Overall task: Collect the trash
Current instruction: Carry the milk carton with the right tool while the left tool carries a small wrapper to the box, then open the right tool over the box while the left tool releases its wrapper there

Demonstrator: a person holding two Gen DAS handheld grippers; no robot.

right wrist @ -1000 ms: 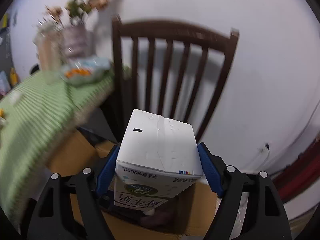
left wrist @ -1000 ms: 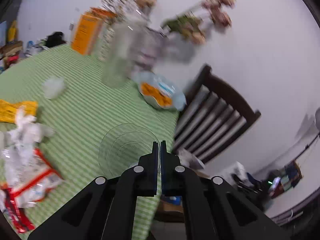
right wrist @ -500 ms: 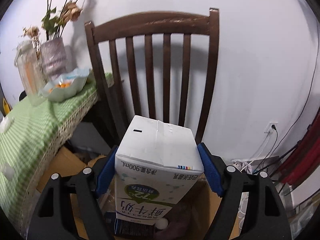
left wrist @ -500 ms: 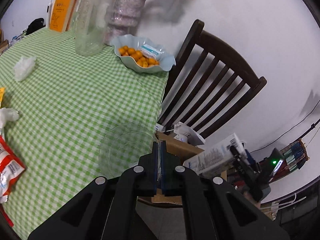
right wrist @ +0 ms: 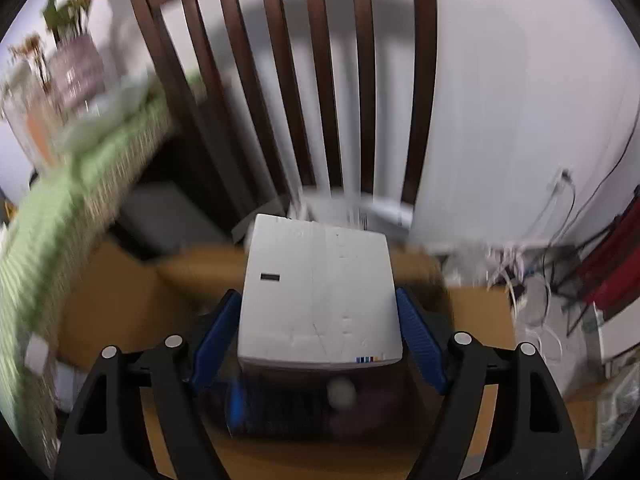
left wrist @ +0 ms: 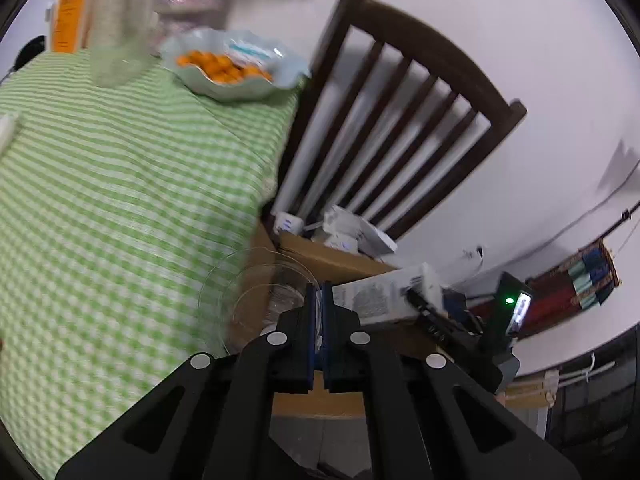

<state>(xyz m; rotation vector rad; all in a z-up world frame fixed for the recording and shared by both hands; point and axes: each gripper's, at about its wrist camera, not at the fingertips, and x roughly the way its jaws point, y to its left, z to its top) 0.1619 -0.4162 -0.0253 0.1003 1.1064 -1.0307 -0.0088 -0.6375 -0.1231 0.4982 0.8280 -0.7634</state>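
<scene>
Left gripper (left wrist: 317, 296) pinched on a clear plastic lid (left wrist: 256, 300) beside the table edge. Right gripper (right wrist: 320, 312) clamped around a white carton (right wrist: 320, 296), above a cardboard box (right wrist: 116, 312).

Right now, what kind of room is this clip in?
Most likely a home dining area: a green checked tablecloth, a bowl of orange fruit and a dark wooden chair against a plain wall.

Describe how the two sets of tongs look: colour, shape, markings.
Both are alike. The left tongs have matte black angular arms with triangular cut-outs, four round silver rivets and ribbed blue pads on the inner finger faces. The right tongs show the same black frame, silver rivets and wider-looking blue ribbed pads. No cables, sleeves or printed markings show.
</scene>
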